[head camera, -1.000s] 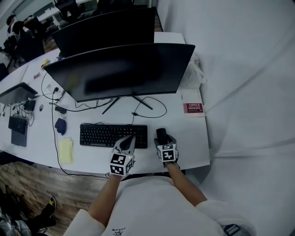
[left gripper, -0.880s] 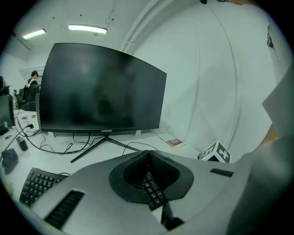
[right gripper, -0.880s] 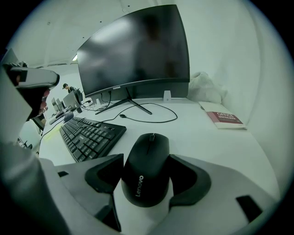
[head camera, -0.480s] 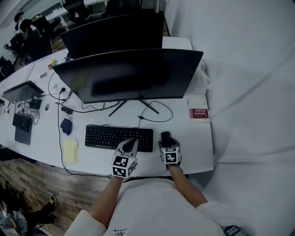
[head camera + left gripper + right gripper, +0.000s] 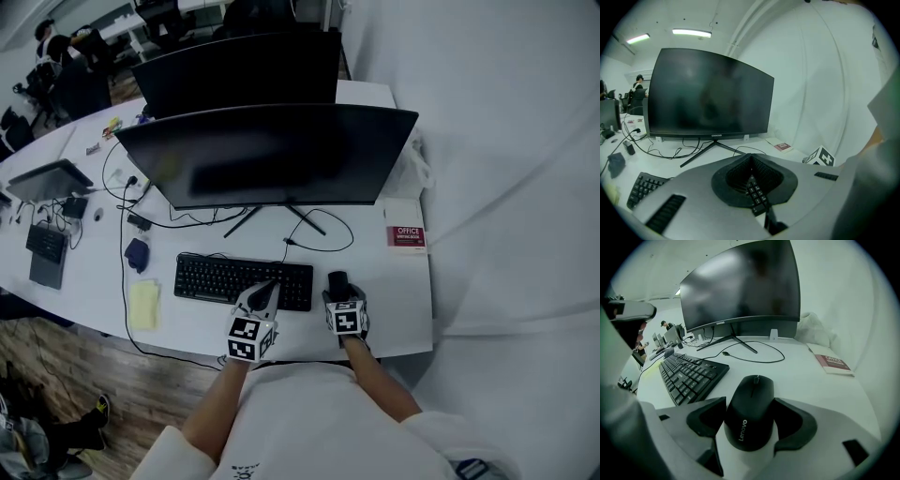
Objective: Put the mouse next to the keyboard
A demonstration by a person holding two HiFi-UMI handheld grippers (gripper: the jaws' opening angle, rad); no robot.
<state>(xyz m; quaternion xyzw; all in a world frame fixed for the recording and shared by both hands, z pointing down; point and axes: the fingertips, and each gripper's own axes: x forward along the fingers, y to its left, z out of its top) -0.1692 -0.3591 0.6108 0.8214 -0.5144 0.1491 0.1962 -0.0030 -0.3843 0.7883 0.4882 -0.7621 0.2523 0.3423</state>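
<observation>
White desk (image 5: 398, 309) carries a black keyboard (image 5: 239, 278); the mouse (image 5: 750, 411) lies just right of it, clasped by the right gripper (image 5: 751, 417). The left gripper (image 5: 751, 180) is clenched, empty. Behind stand a curved monitor (image 5: 272, 155), a looping cable (image 5: 323, 246) and a red booklet (image 5: 407, 236); overhead, the gripper hides most of the mouse

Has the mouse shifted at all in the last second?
No. The mouse keeps the same small gap from the right end of the keyboard.

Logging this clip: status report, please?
Left gripper shut, empty. Right gripper shut on mouse, on desk just right of keyboard. Nothing in the way.
</observation>
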